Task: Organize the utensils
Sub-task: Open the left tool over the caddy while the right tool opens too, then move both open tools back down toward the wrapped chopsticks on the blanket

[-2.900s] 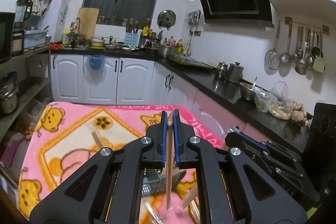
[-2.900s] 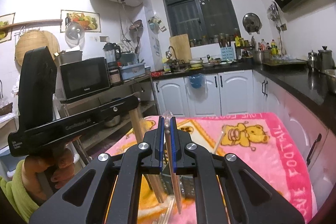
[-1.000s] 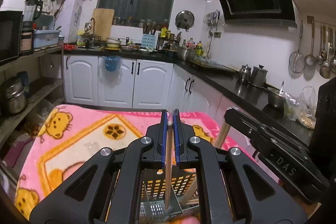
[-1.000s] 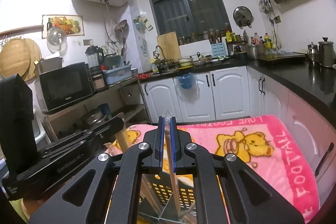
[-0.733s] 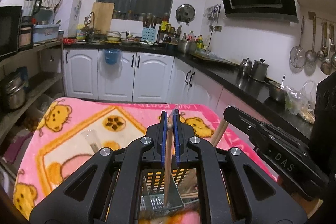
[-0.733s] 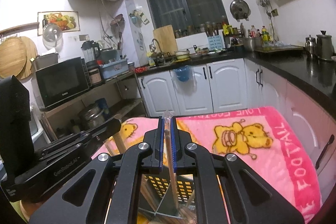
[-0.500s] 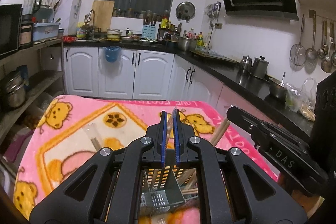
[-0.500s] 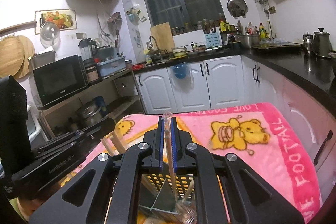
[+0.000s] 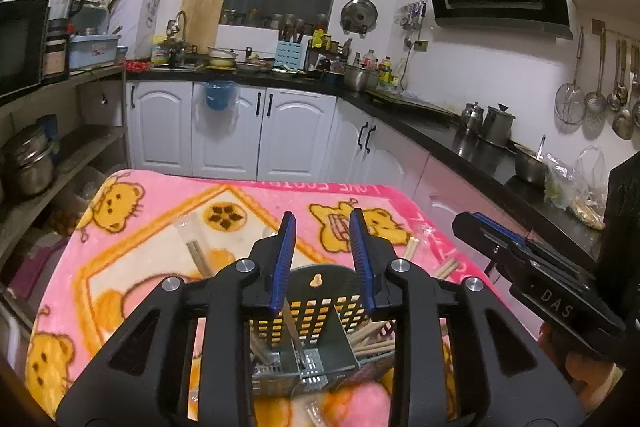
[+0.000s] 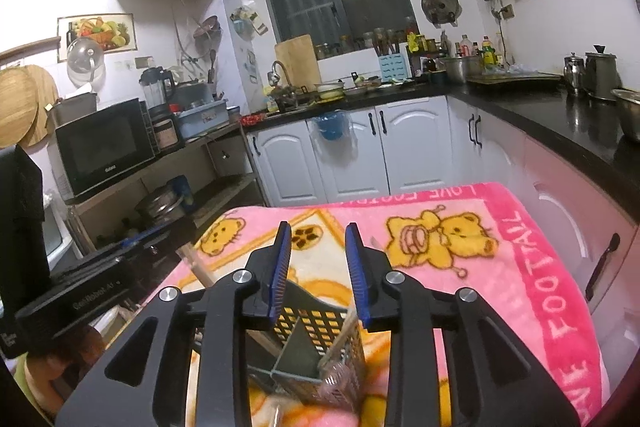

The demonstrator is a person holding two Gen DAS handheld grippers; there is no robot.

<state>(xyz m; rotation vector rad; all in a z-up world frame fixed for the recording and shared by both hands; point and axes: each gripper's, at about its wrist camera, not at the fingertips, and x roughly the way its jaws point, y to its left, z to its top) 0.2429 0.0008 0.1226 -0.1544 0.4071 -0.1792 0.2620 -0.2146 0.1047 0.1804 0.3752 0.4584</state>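
Both the left gripper (image 9: pixel 322 259) and right gripper (image 10: pixel 318 267) are opening, empty, each above a chopstick (image 9: pixel 294 333) standing near-upright, leaning slightly, in the black holder (image 9: pixel 316 311).

A black perforated utensil holder (image 9: pixel 320 307) stands upright on the pink blanket, split by a grey divider (image 10: pixel 298 349). Wooden chopsticks (image 9: pixel 292 327) lean inside its compartments, one slanting toward 11 o'clock. More chopsticks (image 9: pixel 410 251) lie on the blanket at the holder's 2 o'clock, and a wrapped pair (image 9: pixel 196 255) at 10 o'clock.
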